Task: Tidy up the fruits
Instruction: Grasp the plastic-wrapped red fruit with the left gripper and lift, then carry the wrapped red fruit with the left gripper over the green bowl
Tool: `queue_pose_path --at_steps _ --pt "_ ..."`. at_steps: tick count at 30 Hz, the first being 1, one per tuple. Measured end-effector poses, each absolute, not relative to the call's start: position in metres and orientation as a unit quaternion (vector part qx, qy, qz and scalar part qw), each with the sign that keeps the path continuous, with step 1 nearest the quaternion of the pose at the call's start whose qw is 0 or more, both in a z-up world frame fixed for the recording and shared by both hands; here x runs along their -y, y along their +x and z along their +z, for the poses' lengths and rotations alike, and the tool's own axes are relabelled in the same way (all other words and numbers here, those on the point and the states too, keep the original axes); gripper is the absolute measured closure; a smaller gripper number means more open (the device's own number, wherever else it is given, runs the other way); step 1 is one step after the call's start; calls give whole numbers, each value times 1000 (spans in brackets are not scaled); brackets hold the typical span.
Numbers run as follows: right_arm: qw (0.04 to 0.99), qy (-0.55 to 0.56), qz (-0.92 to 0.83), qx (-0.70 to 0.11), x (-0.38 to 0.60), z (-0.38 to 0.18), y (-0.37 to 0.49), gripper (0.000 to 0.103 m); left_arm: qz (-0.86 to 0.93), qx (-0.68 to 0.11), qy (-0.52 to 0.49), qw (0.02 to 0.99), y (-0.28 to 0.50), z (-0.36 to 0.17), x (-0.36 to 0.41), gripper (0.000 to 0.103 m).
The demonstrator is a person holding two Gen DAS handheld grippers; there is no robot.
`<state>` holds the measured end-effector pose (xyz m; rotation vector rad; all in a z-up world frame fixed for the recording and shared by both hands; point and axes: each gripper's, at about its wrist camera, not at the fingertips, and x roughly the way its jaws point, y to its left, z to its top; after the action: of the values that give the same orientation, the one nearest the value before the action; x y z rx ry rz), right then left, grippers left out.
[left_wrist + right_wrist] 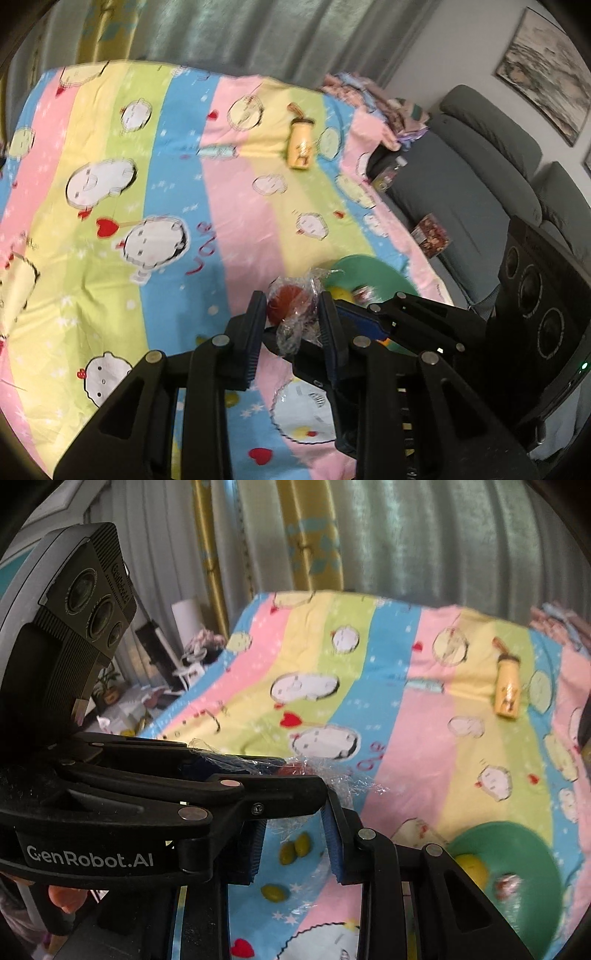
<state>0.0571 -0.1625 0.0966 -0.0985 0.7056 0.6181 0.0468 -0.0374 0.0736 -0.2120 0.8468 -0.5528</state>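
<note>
left gripper (293,314): sitting low centre of the left wrist view, clamping a red fruit (286,304) wrapped in crinkly clear plastic wrap (295,332), with a pad pressing in on each side.

right gripper (295,843): low centre of its own view, jaws nearly closed. It looks like it's pinching a loose tail of the same wrap, which is trailing down between the pads, but the film is see-through and blurry so I'm not fully sure.

where the fruit is: up off the bed sheet (110,184), hanging between the two tools. In the right wrist view the left gripper is cutting across the middle-left with the wrap bunching at its tip.

green plate (517,849): lying at lower right of the right view, carrying a yellow fruit (474,869) and a small wrapped item (508,884) that's too blurry to name.

green olives (295,847): three small green ones, or something like them, resting on the sheet low centre of the right view, showing between and below the right gripper's fingers.

yellow bottle (301,146): lying on its side toward the upper right of the sheet, well apart from the plate.

sofa (461,177): grey, running along the right edge of the left view.
</note>
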Motion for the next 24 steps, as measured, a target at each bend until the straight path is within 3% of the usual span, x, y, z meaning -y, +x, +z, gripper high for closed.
queue_pose_path --at_steps 12,24 --pt "920 -42 239 -309 242 130 41 72 -327 -381 -82 861 40 106 118 77" --pt "922 -22 182 -342 311 102 50 72 -367 -418 -72 828 56 70 196 77"
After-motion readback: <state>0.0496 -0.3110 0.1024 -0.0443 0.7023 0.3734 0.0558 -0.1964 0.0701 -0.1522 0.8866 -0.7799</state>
